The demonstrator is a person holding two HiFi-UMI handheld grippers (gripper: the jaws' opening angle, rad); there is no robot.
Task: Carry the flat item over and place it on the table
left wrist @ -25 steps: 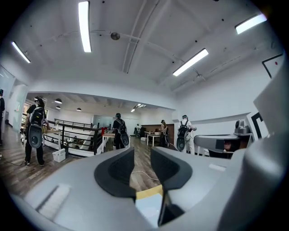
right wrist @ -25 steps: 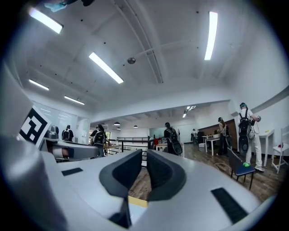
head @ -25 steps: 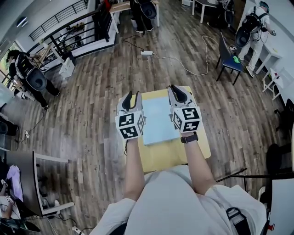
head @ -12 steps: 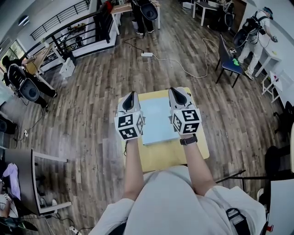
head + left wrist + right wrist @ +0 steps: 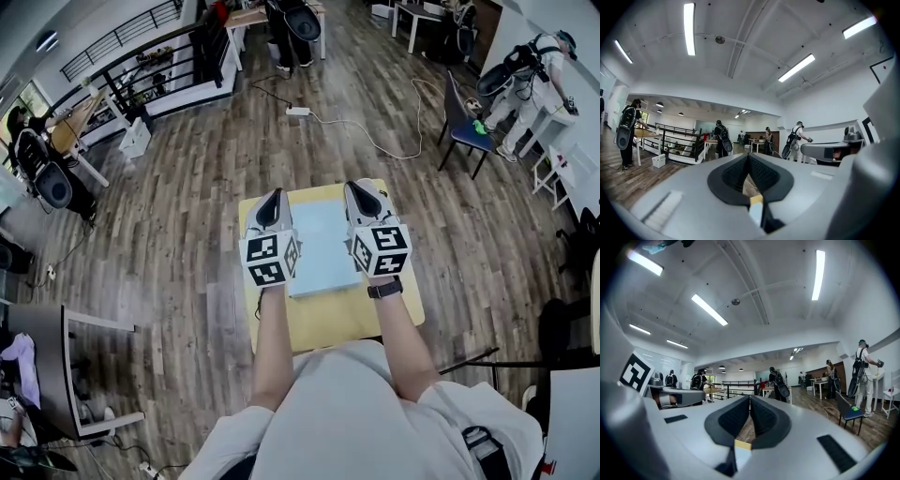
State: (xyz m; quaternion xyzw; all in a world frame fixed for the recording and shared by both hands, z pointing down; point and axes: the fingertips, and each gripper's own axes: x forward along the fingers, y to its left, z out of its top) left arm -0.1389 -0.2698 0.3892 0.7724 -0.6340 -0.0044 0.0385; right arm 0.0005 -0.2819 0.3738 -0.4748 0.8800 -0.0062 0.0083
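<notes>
Your L gripper [image 5: 270, 208] & R gripper [image 5: 364, 197]: both jaw pairs closed tight, pads together, nothing pinched btw them. The pale blue flat item [image 5: 323, 246] sits btw the two grippers, side edges right up against them, over the yellow table [image 5: 328, 319]. Can't tell if it's resting on the tabletop or lifted off.

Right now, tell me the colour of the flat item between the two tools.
Pale blue; the flat item shows best in the head view.
</notes>
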